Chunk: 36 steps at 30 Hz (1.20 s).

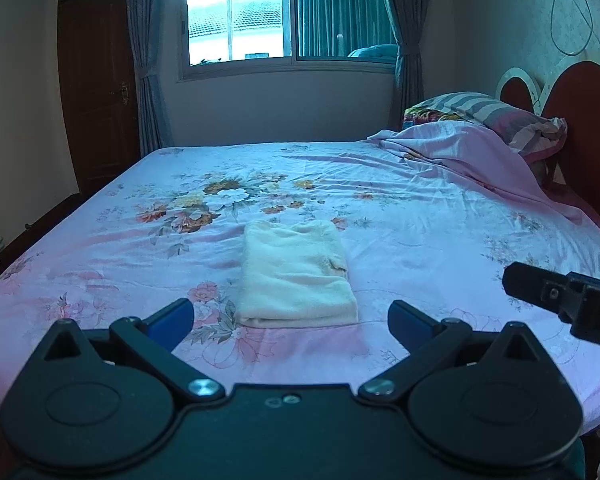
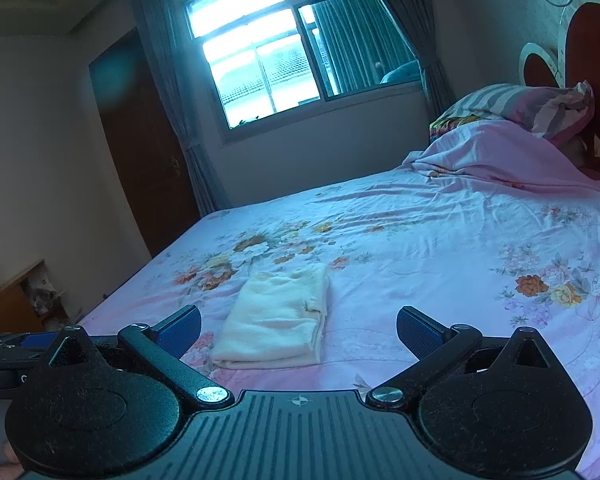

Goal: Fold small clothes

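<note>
Bed [image 1: 420, 216] filling most of view, flowered pink sheet [image 1: 100, 264] lying flat, wide bare stretches left, right and beyond cloth. Rumpled cover and striped pillow [image 1: 496, 116] sitting at far right by headboard. Folded cream cloth [image 1: 296, 276] lying mid-bed, near edge squared, just ahead of both tools. Left tool [image 1: 291, 322] hovering spread, gripping nothing. Right tool [image 2: 299, 330] hovering spread, gripping nothing.
</note>
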### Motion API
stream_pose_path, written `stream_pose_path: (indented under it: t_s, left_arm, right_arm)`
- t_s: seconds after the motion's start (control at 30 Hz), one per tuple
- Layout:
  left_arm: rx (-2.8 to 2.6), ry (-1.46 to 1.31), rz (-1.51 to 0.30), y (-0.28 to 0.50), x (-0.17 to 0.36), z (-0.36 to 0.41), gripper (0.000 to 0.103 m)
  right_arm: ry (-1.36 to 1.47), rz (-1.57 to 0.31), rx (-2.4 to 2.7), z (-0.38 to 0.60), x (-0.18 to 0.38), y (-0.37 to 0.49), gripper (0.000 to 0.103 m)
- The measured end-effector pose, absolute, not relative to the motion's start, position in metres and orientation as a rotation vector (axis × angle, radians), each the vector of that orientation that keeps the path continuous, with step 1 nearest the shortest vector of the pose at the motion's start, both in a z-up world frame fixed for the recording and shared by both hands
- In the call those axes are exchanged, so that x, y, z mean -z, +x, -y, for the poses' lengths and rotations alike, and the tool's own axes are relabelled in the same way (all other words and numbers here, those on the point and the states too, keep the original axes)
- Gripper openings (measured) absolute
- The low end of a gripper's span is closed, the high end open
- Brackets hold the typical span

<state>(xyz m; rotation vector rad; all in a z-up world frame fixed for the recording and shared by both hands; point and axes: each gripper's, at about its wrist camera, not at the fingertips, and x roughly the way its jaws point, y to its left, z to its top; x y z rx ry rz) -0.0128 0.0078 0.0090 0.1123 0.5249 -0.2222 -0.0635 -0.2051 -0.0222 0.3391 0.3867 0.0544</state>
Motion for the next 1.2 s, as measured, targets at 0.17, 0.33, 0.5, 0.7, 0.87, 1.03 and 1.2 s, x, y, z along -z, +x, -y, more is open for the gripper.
stream_pose_path:
  t_s: [0.17, 0.33, 0.5, 0.7, 0.87, 1.03, 1.2]
  left_arm:
    - [0.203, 0.095, -0.526, -0.0124, -0.0105, -0.0124, 0.102]
    - [0.197, 0.093, -0.522, -0.0122, -0.0109, -0.0147, 0.102]
    - [0.199, 0.094, -0.522, -0.0127, -0.0112, -0.0157, 0.102]
    - [0.199, 0.087, -0.515, -0.0133, -0.0124, -0.0165, 0.102]
    - [0.196, 0.086, -0.51, -0.0123, -0.0148, -0.0164, 0.102]
    - [0.198, 0.089, -0.512, -0.0112, -0.0147, -0.0157, 0.102]
    - [0.2, 0.088, -0.511, -0.0106, -0.0145, -0.016, 0.102]
  right_arm:
    - [0.343, -0.39, -0.06, 0.2041, 0.0234, -0.0623, 0.103]
    - [0.342, -0.391, -0.059, 0.2043, 0.0233, -0.0617, 0.103]
    - [0.339, -0.395, -0.062, 0.2037, 0.0244, -0.0606, 0.103]
    - [0.34, -0.394, -0.061, 0.2033, 0.0247, -0.0599, 0.103]
    - [0.341, -0.395, -0.064, 0.2026, 0.0265, -0.0582, 0.103]
    - [0.341, -0.397, -0.062, 0.2018, 0.0272, -0.0574, 0.103]
    - [0.345, -0.401, -0.061, 0.2037, 0.0291, -0.057, 0.103]
